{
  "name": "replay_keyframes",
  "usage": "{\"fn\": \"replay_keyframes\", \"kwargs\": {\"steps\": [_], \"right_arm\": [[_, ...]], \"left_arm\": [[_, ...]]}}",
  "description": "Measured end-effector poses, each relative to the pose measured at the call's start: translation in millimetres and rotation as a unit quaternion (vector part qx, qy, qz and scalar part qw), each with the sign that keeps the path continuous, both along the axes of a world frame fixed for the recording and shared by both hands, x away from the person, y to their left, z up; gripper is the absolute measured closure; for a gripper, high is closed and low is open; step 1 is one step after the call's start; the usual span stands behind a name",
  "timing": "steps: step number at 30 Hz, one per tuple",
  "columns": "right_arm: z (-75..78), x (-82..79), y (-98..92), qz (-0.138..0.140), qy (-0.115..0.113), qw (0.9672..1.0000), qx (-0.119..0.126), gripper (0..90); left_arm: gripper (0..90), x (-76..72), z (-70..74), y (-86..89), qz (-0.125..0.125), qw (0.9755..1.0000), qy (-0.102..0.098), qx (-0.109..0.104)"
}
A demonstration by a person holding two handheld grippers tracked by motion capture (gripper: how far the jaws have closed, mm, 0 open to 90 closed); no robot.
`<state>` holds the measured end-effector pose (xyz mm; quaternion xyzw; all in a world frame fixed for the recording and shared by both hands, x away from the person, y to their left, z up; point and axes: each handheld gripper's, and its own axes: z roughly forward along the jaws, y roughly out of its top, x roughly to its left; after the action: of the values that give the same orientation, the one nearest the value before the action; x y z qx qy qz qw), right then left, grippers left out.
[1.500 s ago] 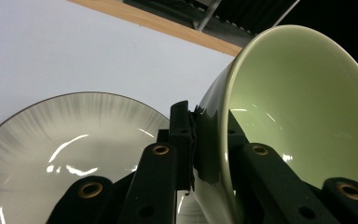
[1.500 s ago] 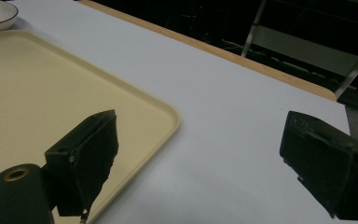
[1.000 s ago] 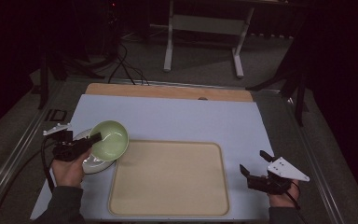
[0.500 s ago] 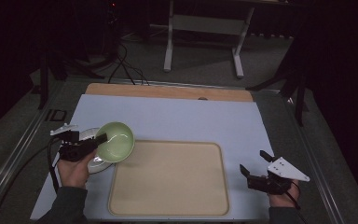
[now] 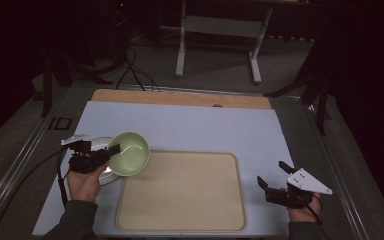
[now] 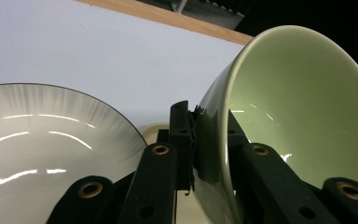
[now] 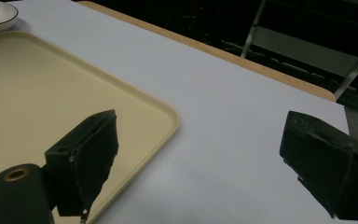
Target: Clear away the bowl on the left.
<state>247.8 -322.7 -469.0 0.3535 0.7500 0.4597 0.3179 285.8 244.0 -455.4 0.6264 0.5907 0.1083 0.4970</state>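
Left tool (image 5: 114,150) is clenched on the rim of a pale green glazed ceramic bowl (image 5: 130,153), holding it tilted above a white dark-rimmed ceramic plate (image 5: 103,144) at the near left. Right tool (image 5: 272,182) rests released, jaws apart, beside a beige rectangular plastic tray (image 5: 182,192) on the light blue worktop (image 5: 190,127).

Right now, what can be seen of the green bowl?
The green bowl is pale green, glossy and glazed like ceramic, plain and empty. It is tilted, its mouth turned up and away from the left gripper, whose jaws are shut on its rim, one inside the wall and one outside. It hangs over the left edge of the beige tray, just beside the white plate. Nothing else touches it.
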Motion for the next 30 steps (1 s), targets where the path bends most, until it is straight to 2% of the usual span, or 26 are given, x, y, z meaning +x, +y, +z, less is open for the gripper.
{"fn": "replay_keyframes", "kwargs": {"steps": [30], "right_arm": [[0.1, 0.0, 0.0, 0.0, 0.0, 1.0, 0.001, 10.9]], "left_arm": [[81.8, 1.0, -2.0, -25.5, -0.035, 0.9994, 0.004, 0.003]]}}
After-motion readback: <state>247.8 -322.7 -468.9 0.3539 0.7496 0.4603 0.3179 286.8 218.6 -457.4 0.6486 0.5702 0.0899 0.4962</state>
